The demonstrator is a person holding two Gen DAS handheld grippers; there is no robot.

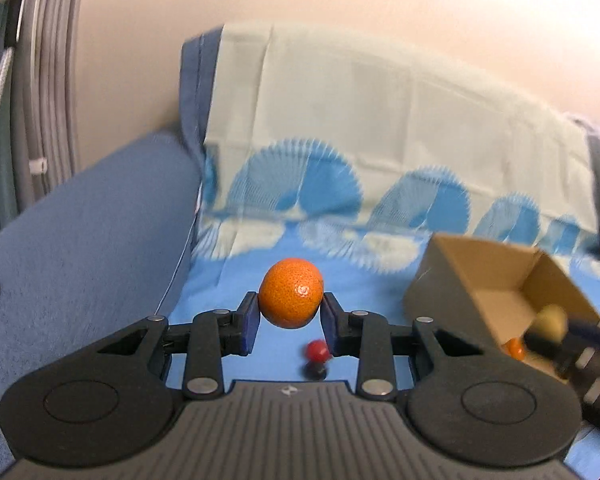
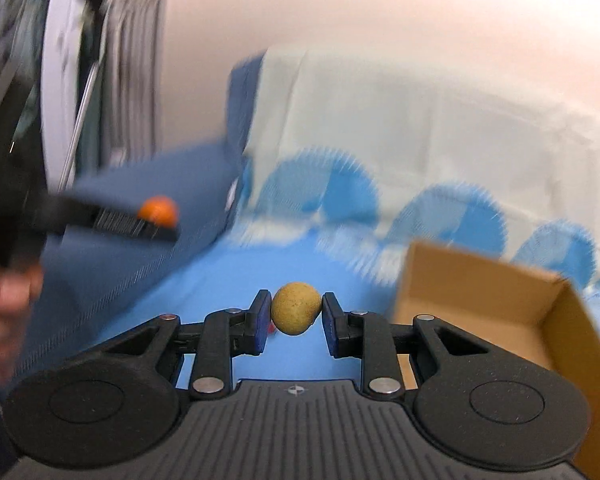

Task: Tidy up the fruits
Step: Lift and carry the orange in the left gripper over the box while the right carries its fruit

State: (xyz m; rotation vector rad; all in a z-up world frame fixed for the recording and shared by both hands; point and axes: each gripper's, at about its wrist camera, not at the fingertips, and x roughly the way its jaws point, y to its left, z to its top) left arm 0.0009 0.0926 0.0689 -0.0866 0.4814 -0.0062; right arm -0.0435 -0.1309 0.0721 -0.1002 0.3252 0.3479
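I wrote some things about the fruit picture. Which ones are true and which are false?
1. The left gripper holds an orange between its pads. True.
2. The right gripper holds a banana. False: it is shut on a small round yellowish-brown fruit.
3. The cardboard box has its top open. True.
4. The cardboard box is completely empty. False: the left wrist view shows a bit of another orange fruit inside it.
5. The cloth under the fruit is red. False: it is blue with pale fan patterns.
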